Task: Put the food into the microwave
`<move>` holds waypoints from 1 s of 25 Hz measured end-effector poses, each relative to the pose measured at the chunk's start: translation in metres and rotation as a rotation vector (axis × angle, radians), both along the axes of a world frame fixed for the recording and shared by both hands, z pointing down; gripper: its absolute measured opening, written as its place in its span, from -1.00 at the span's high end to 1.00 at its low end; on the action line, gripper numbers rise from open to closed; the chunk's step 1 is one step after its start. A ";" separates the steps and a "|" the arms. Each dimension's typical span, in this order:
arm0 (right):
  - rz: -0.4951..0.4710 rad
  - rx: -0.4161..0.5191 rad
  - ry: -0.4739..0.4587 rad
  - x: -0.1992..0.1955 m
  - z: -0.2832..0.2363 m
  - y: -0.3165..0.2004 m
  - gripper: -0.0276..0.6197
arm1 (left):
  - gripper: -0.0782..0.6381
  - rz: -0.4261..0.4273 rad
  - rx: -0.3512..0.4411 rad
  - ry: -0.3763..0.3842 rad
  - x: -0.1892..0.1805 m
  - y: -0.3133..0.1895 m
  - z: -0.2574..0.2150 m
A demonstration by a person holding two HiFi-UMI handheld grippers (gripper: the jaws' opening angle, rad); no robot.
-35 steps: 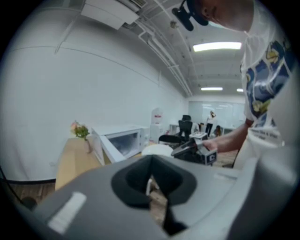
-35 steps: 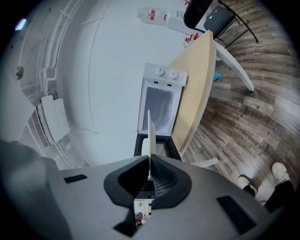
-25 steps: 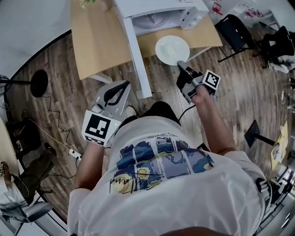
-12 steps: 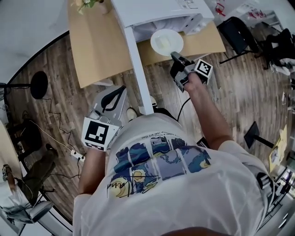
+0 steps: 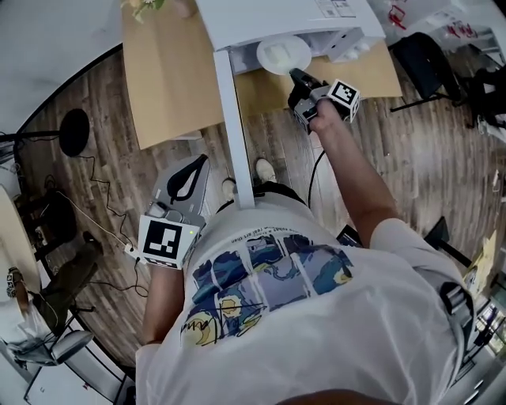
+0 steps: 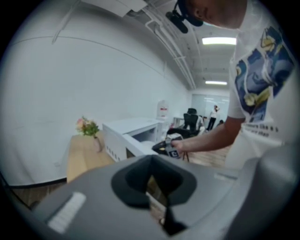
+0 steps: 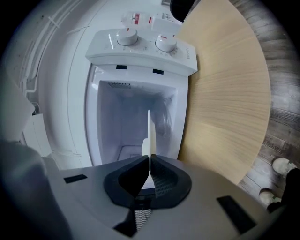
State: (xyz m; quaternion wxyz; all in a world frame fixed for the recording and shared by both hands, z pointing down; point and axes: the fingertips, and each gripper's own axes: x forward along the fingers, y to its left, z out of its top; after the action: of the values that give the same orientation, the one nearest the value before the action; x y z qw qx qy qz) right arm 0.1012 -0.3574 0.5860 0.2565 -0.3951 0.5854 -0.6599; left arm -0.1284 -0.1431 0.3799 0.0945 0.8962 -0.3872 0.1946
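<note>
The white microwave (image 5: pixel 277 17) has two round dials (image 7: pixel 165 43) and small print on its panel, too small to read. The right gripper (image 5: pixel 296 77) has its jaws clamped on the rim of a round white plate (image 5: pixel 300 57) with a pale piece of food (image 5: pixel 278 54) on it. It holds the plate at the mouth of the open cavity, above the light wooden table (image 5: pixel 170 71). The left gripper (image 5: pixel 202 160) hangs low over the wood floor (image 5: pixel 103 182), jaws together, nothing between them.

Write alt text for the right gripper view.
The right gripper has its jaws shut on the rim of a round white plate, seen edge-on, held before the open cavity of a white microwave. A light wooden table lies to the right.
</note>
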 end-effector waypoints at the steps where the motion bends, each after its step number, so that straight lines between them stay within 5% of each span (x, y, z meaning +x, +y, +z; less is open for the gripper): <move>1: 0.000 -0.002 0.000 0.000 0.003 -0.006 0.87 | 0.76 -0.013 -0.002 0.001 -0.001 0.000 0.000; 15: -0.013 -0.026 0.019 -0.013 0.029 -0.056 0.87 | 0.76 -0.143 -0.037 -0.038 -0.025 0.004 0.010; 25: -0.060 -0.080 0.127 -0.016 0.043 -0.061 0.82 | 0.76 -0.169 -0.049 -0.037 -0.024 0.000 0.012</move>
State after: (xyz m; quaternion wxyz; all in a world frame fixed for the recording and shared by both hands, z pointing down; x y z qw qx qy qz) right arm 0.0855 -0.4183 0.6293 0.1830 -0.4285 0.5850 -0.6638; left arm -0.1529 -0.1432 0.3914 0.1255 0.8541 -0.4581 0.2119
